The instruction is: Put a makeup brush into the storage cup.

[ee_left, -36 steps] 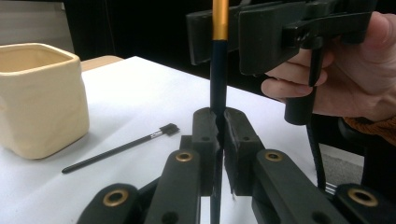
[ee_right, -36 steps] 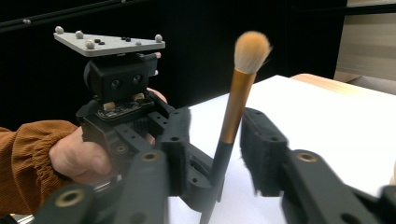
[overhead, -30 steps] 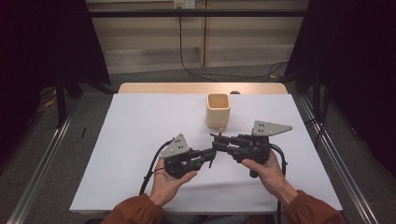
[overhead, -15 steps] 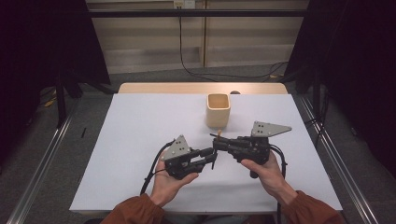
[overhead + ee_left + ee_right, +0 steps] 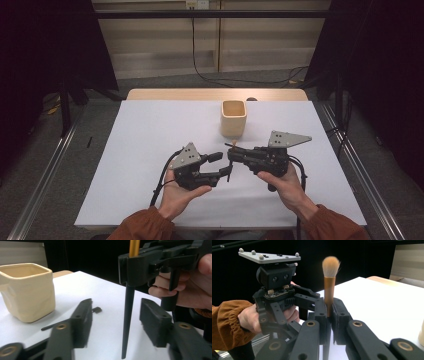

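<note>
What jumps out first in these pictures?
A makeup brush stands upright with its tuft on top, clamped in the right tool near the table's middle. The left tool has just been opening; its jaws flank the brush's black handle without touching. A cream square cup stands beyond them.

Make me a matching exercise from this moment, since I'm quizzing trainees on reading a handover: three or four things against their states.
Things:
1. left gripper
2. right gripper
3. makeup brush
4. cream cup

States:
A. stands empty on the white table cover
B. jaws apart, either side of the black handle
C. upright, bristles on top
D. jaws clamped on the brush

Pairs: 1-B, 2-D, 3-C, 4-A
</note>
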Demonstrator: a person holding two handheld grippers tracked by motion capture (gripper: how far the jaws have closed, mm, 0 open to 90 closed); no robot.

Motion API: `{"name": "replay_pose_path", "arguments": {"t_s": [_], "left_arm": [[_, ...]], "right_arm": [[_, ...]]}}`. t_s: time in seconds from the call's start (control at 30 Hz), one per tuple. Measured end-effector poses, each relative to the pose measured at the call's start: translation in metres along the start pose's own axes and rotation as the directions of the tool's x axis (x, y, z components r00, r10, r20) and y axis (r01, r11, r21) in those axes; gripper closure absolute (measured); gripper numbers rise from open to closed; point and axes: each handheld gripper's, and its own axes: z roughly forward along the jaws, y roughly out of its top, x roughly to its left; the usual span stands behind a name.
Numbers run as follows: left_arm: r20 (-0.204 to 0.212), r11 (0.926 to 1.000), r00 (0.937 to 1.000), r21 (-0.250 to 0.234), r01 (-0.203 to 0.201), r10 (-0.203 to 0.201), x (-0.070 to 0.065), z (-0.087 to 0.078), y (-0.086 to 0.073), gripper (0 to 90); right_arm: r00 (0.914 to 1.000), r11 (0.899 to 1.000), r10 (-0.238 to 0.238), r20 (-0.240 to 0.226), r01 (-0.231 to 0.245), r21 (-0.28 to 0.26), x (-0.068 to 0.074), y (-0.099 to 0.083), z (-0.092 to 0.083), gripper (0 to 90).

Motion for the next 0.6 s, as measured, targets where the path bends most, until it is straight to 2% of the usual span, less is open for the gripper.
{"name": "replay_pose_path", "arguments": {"t_s": [0.13, 0.23, 0.3, 0.4, 0.6], "left_arm": [[-0.032, 1.0000, 0.9995, -0.001, 0.000, 0.000, 0.0006, -0.0007, 0.0003, 27.0], [-0.027, 1.0000, 0.9996, -0.005, 0.006, -0.006, 0.0009, -0.0002, 0.0002, 21.3], [-0.034, 0.9999, 0.9994, 0.005, 0.010, -0.010, 0.0012, 0.0001, 0.0001, 13.3], [-0.040, 0.9998, 0.9990, 0.002, 0.020, -0.020, 0.0023, -0.0005, 0.0002, 5.8], [-0.058, 0.9992, 0.9983, -0.038, 0.008, -0.010, 0.0040, -0.0077, 0.0026, 3.6]], "right_arm": [[1.0000, 1.000, 0.003, 0.003, -0.003, -0.005, -0.0001, 0.0004, -0.0009, 83.7], [1.0000, 1.000, 0.002, 0.005, -0.002, -0.006, -0.0003, 0.0002, -0.0012, 83.7], [1.0000, 1.000, -0.004, 0.005, 0.004, -0.005, 0.0004, 0.0000, -0.0010, 83.7], [0.9999, 1.000, -0.007, 0.007, 0.007, -0.006, 0.0011, 0.0000, -0.0010, 83.7], [0.9998, 1.000, -0.003, 0.020, 0.004, -0.015, -0.0002, 0.0002, -0.0034, 83.7]]}}
